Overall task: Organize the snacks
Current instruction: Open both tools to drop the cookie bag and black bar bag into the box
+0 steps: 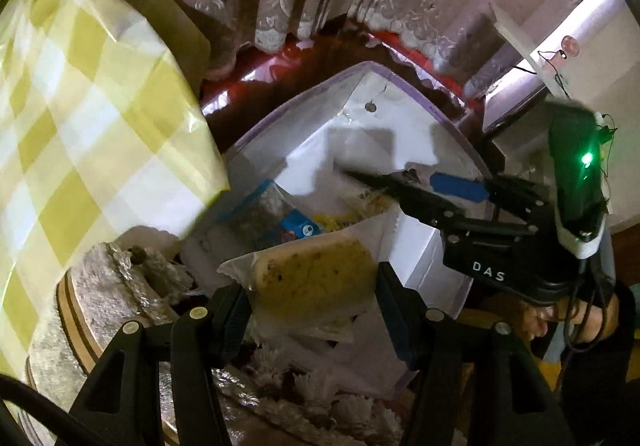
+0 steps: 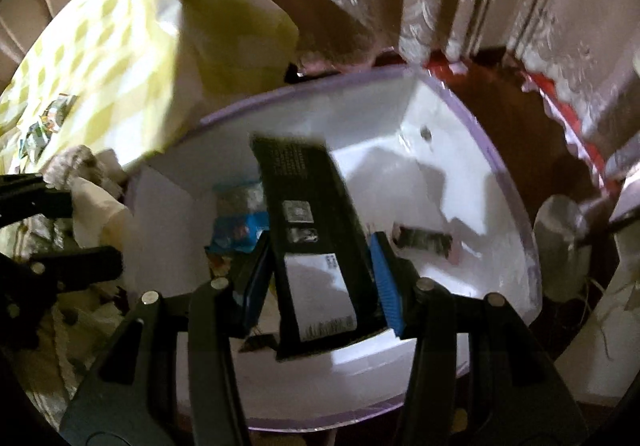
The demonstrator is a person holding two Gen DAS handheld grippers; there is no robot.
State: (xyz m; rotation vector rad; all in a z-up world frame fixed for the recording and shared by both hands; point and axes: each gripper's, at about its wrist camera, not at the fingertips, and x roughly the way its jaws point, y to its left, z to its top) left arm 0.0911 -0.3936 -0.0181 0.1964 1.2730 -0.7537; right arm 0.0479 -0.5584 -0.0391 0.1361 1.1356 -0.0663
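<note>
Two hand-held grippers are in view, the left hand-held gripper and the right hand-held gripper; one white box with a lilac rim; one yellow pastry in a clear wrapper; one black snack packet with a white label; one blue-trimmed packet lying in the box; one further small dark packet on the box floor; one yellow-and-white checked cloth; the pale curtain panels behind are too blurred to count.
</note>
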